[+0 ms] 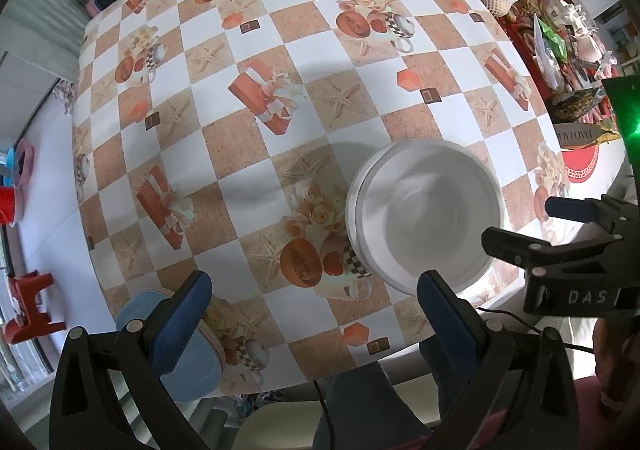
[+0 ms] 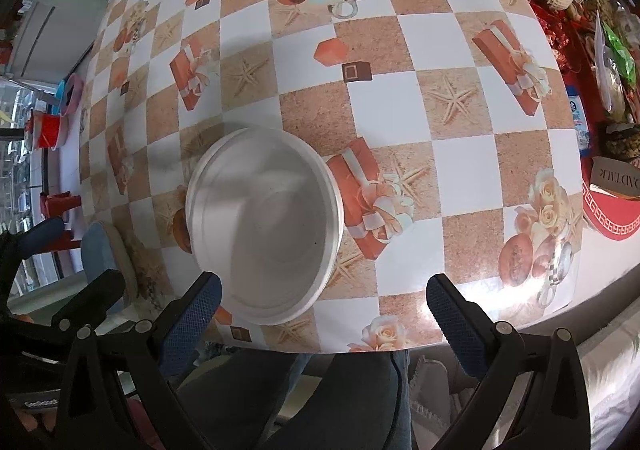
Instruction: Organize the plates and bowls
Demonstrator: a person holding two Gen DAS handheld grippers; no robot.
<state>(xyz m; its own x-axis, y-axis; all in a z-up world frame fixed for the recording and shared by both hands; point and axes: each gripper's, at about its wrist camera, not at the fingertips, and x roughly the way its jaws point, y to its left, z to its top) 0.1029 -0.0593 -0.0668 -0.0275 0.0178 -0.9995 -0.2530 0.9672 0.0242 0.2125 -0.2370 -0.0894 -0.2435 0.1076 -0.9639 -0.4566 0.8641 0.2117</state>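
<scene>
The white bowls [image 2: 264, 230] sit nested near the table's [image 2: 400, 109] near edge, while the blue plates [image 1: 196, 366] lie apart at the near left corner. Both the left gripper [image 1: 316, 314] and right gripper [image 2: 324, 314] hover wide, holding nothing. Stacking looks mostly done; any gathering of the two piles remains.

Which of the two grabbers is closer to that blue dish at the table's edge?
Left. The left gripper has one finger over the blue dish; the right gripper sits further right, beyond the white bowls.
</scene>
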